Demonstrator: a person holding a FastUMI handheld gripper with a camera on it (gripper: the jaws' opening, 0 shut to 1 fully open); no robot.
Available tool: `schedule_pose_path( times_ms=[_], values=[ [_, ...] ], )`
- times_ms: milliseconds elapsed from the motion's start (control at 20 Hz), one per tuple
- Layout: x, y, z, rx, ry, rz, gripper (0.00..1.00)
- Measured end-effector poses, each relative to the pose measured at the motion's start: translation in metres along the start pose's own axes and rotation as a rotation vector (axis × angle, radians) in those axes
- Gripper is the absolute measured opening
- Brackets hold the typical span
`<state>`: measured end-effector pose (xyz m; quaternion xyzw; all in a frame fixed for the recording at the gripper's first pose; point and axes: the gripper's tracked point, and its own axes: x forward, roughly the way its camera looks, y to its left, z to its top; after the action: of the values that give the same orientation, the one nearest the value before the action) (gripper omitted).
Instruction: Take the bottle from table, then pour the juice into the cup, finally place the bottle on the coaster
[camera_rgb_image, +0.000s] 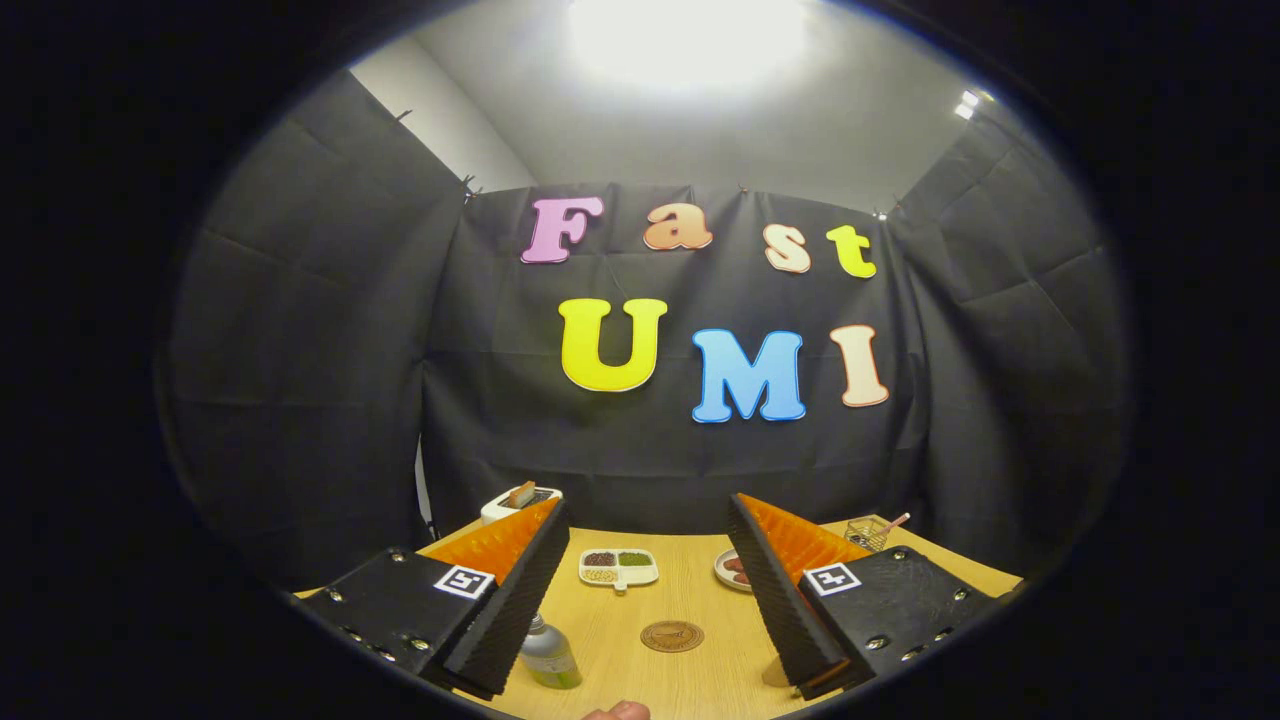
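My gripper (645, 600) stands open above the wooden table (690, 600), its two fingers spread wide with nothing between them. A small clear bottle (548, 655) with a silver cap and green juice at its bottom stands upright just inside the left finger, near its tip. The round brown coaster (672, 636) lies flat on the table between the fingers, a little ahead of the bottle and to its right. A pale object (775, 672), perhaps the cup, peeks out from behind the right finger, mostly hidden.
Beyond the fingers lie a white divided dish (618, 568) of grains and a small plate (732, 570) of dark food. A white toaster (518, 499) with bread stands at the back left, a wire basket (868, 531) at the back right. A fingertip (618, 711) shows at the near edge.
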<state>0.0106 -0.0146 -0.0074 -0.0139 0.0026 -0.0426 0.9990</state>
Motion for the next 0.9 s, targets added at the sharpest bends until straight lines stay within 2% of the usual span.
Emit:
schedule_pose_path(
  times_ms=[450,900],
  values=[
    [0.008,0.016,-0.017,0.018,0.004,-0.006,0.97],
    [0.017,0.055,-0.062,-0.014,0.040,0.014,0.97]
  ],
)
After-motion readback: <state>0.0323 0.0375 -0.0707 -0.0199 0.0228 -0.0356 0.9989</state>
